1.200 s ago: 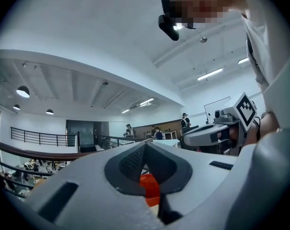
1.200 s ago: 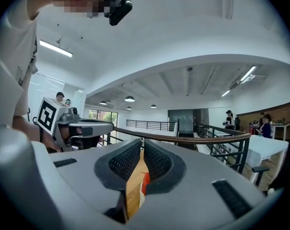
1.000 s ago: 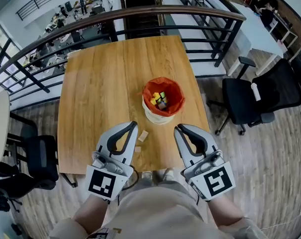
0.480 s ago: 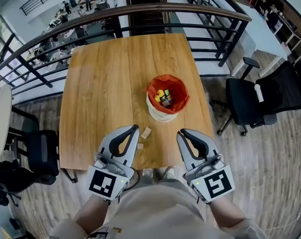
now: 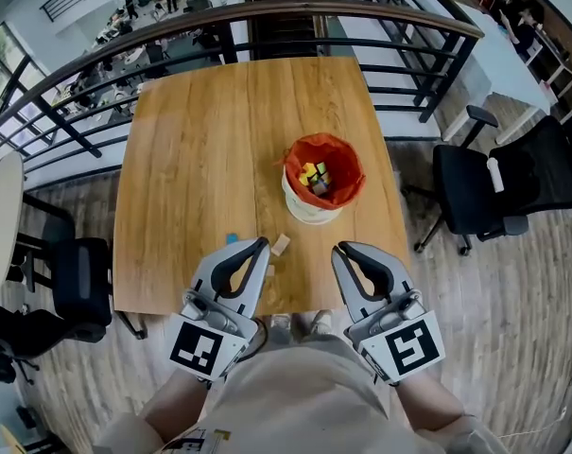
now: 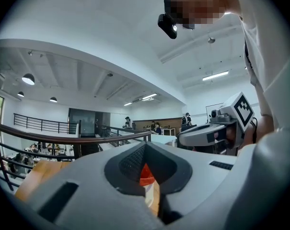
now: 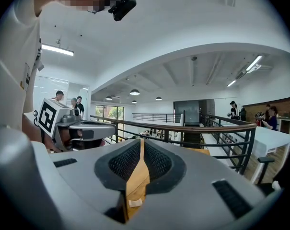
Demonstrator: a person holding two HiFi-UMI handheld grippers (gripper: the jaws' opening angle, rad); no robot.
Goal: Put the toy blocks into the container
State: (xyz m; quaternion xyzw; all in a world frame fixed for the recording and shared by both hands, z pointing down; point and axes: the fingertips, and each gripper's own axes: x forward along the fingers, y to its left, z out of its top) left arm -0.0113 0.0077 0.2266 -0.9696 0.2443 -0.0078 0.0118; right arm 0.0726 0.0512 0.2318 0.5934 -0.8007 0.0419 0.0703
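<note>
Light wooden table, square-topped, set against a dark curved metal railing. Black office chair stands on the floor off the table's right side.

Both grippers are held low over the table's near edge, pointing away from the person, side by side but apart.
- Left gripper: tips together, nothing between them. Its own view looks through the hollow behind the tips to the container.
- Right gripper: jaws closed to a thin slit, nothing clamped. Only table wood and a small pale scrap show through the slit.

White round container with an orange-red liner stands upright on the table, right of centre, just beyond the gripper tips. Several small coloured toy blocks, yellow among them, lie inside it.

Loose on the table:
- Pale beige wooden block, just right of the left gripper's tip, between the two grippers and nearer than the container.
- Small blue block, just left of the left gripper's tip.
</note>
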